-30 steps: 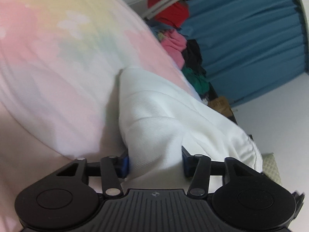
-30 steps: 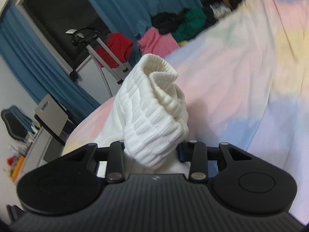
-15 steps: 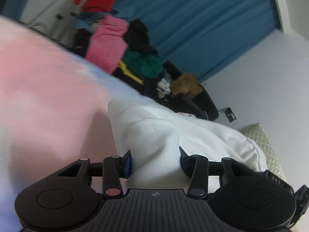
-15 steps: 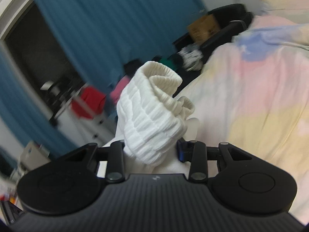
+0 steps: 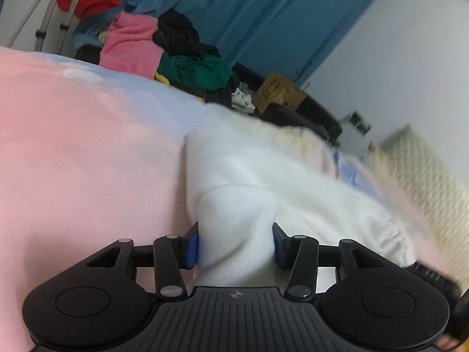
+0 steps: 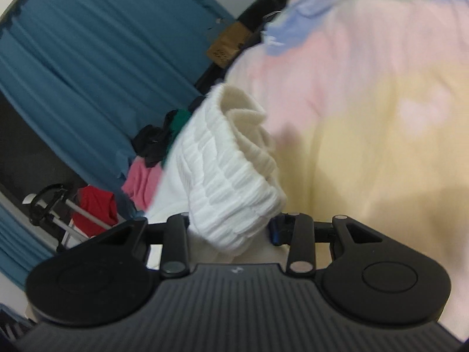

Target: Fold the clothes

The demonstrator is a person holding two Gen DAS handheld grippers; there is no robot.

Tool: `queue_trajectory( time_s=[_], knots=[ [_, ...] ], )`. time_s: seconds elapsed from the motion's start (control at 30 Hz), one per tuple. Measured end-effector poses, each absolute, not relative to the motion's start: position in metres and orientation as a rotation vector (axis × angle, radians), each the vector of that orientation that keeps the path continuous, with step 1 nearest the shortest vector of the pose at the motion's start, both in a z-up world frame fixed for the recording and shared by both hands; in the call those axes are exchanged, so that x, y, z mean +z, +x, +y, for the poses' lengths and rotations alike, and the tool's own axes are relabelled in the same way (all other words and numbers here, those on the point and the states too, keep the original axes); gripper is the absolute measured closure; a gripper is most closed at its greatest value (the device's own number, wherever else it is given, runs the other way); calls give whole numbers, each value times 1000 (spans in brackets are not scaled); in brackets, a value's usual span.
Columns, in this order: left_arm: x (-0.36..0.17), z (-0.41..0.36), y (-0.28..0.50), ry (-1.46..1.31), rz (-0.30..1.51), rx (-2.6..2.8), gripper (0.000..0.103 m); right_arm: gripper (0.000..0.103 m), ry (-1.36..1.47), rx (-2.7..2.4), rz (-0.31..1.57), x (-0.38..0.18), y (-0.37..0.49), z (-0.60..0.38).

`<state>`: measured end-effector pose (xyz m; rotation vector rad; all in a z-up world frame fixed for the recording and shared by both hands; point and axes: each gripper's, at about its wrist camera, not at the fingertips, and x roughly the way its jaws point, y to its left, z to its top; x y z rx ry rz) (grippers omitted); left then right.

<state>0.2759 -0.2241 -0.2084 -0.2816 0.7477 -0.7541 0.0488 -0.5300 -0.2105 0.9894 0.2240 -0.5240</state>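
Only rightward: ribbed cuff (image 6: 228,176) (leftward, smooth cloth (image 5: 237,214)).

The left gripper (image 5: 236,245) has a bunched fold of the white garment (image 5: 263,176) between its blue pads (image 5: 192,245), its jaws having just eased wider. The garment trails off over the pastel pink and blue bedspread (image 5: 73,135). Beyond lie a pile of coloured clothes (image 5: 176,55), a brown paper bag (image 5: 277,92) and a blue curtain (image 5: 263,14)
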Motion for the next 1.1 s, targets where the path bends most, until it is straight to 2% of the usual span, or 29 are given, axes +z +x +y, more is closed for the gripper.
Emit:
queue_trajectory(
  time_s=[0.07, 0.13, 0.17, 0.23, 0.3, 0.43, 0.5, 0.67, 0.7, 0.73, 0.83, 0.97, 1.0, 1.03, 1.1],
  knots=[
    [-216, -224, 264, -239, 725, -749, 45, 59, 1044, -547, 224, -229, 40, -524],
    [-210, -225, 257, -200, 715, -730, 33, 49, 1070, -574, 246, -238, 35, -523],
    [-203, -225, 251, -174, 708, -721, 30, 47, 1072, -585, 262, -237, 34, -523],
    [-188, -224, 240, -120, 690, -711, 29, 46, 1061, -599, 299, -225, 32, -523],
    [-171, -224, 228, -76, 675, -704, 21, 46, 1019, -629, 343, -202, 28, -521],
    [-124, -215, 196, -31, 626, -711, 20, 46, 913, -643, 399, -155, 16, -511],
    [-100, -210, 177, -12, 592, -712, 13, 46, 857, -654, 400, -131, 5, -500],
    [-37, -196, 126, 16, 501, -723, 6, 46, 696, -629, 369, -74, -20, -472],
    [-26, -193, 116, 18, 487, -725, 4, 43, 680, -617, 361, -64, -26, -467],
    [-15, -189, 104, 19, 472, -728, 1, 34, 661, -607, 350, -53, -32, -462],
    [13, -174, 71, 33, 413, -718, 0, 22, 578, -576, 305, -22, -52, -442],
    [42, -151, 30, 47, 351, -716, 0, 22, 433, -545, 269, 14, -79, -404],
    [47, -146, 20, 54, 338, -715, 0, 20, 402, -535, 267, 20, -84, -395],
    [51, -140, 10, 61, 328, -714, 0, 13, 377, -526, 264, 25, -88, -385],
    [57, -128, -8, 60, 317, -710, 0, 13, 342, -506, 253, 31, -98, -366]
  ],
)
